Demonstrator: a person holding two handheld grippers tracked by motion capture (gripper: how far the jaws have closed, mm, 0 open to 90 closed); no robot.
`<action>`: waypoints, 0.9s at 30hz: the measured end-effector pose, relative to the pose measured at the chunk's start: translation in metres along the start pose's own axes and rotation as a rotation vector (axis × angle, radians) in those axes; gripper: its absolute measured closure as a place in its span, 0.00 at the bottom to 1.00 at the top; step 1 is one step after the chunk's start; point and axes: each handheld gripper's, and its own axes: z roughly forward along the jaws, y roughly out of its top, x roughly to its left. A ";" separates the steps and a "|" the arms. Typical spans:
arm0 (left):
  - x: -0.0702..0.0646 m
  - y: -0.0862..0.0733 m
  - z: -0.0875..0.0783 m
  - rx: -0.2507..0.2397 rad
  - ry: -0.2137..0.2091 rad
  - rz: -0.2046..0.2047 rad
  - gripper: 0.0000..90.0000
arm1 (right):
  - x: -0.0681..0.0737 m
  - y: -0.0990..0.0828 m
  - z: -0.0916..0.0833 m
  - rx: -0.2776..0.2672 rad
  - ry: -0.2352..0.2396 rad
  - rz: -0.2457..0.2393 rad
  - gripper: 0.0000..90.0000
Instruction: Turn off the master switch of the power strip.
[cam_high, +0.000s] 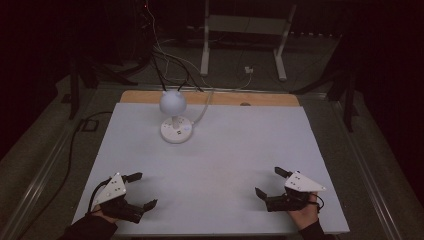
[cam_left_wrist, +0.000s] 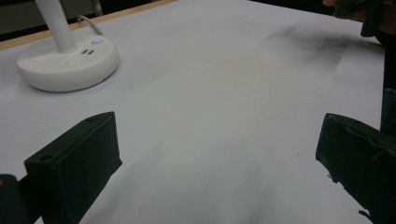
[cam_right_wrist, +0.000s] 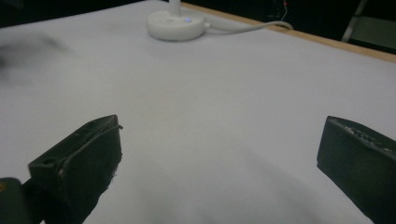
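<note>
A white desk lamp (cam_high: 173, 102) with a round head stands at the back of the white table (cam_high: 240, 145), left of centre, on a round base (cam_high: 176, 130). That base (cam_left_wrist: 65, 60) bears two small ports and a lit button, and it lies far ahead in the right gripper view (cam_right_wrist: 176, 23). My left gripper (cam_high: 141, 190) rests near the front left corner, open, nothing between its jaws (cam_left_wrist: 215, 158). My right gripper (cam_high: 270, 182) sits near the front right, open and empty too (cam_right_wrist: 219, 163).
A white cable (cam_high: 202, 112) runs from the lamp base over the table's wooden back edge (cam_high: 270, 99). Beyond the table, cables lie on the dark floor near a white table frame (cam_high: 245, 40). The right hand and gripper show dimly at the top right of the left gripper view (cam_left_wrist: 359, 14).
</note>
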 end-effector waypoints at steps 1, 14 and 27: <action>0.000 0.000 0.000 0.004 -0.001 0.001 0.00 | 0.000 0.000 0.000 0.008 0.003 -0.001 0.00; -0.004 0.000 0.001 0.024 -0.017 0.035 0.00 | 0.007 -0.001 0.002 0.025 0.020 -0.030 0.00; -0.010 0.001 0.004 0.058 -0.050 0.066 0.00 | 0.007 0.002 -0.001 0.009 0.010 -0.024 0.00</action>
